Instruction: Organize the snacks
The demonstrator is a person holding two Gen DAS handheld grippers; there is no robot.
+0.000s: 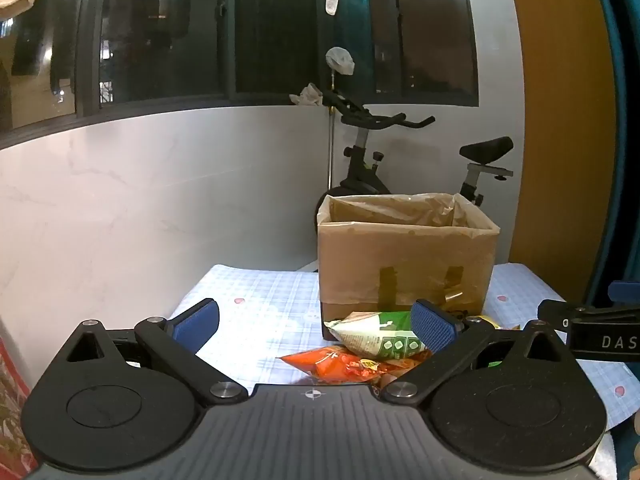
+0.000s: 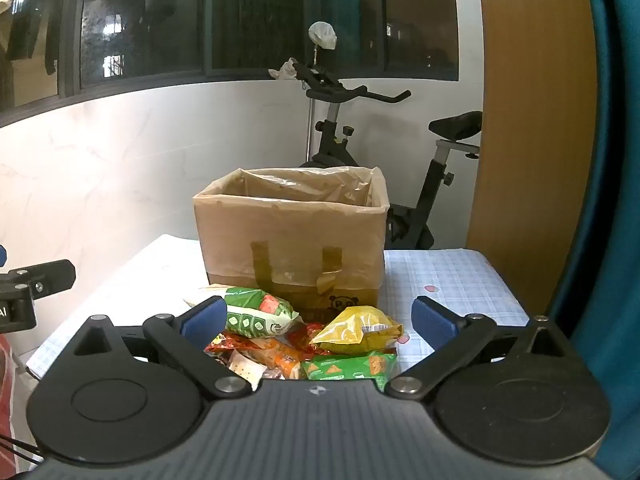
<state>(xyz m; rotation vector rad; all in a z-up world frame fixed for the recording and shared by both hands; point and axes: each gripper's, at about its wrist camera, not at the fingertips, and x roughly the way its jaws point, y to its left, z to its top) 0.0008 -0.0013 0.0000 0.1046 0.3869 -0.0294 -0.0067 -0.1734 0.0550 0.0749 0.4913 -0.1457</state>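
A pile of snack packets lies on the checked tablecloth (image 2: 452, 280) in front of a cardboard box (image 2: 292, 236) lined with brown plastic. In the right wrist view I see a white-and-green packet (image 2: 260, 314), a yellow packet (image 2: 358, 330), a green packet (image 2: 348, 368) and orange ones (image 2: 276, 354). My right gripper (image 2: 318, 324) hovers over the pile, open, nothing between its blue pads. In the left wrist view the white-and-green packet (image 1: 376, 338) rests on an orange packet (image 1: 344, 366), close to the right pad (image 1: 434, 326). My left gripper (image 1: 316, 326) is open and holds nothing. The box (image 1: 404, 256) stands behind.
An exercise bike (image 2: 404, 152) stands behind the table by the white wall and dark windows. A wooden panel (image 2: 536, 120) and a teal curtain (image 2: 616, 200) rise on the right. The other gripper's arm shows at each view's edge (image 1: 592, 332), (image 2: 28, 292).
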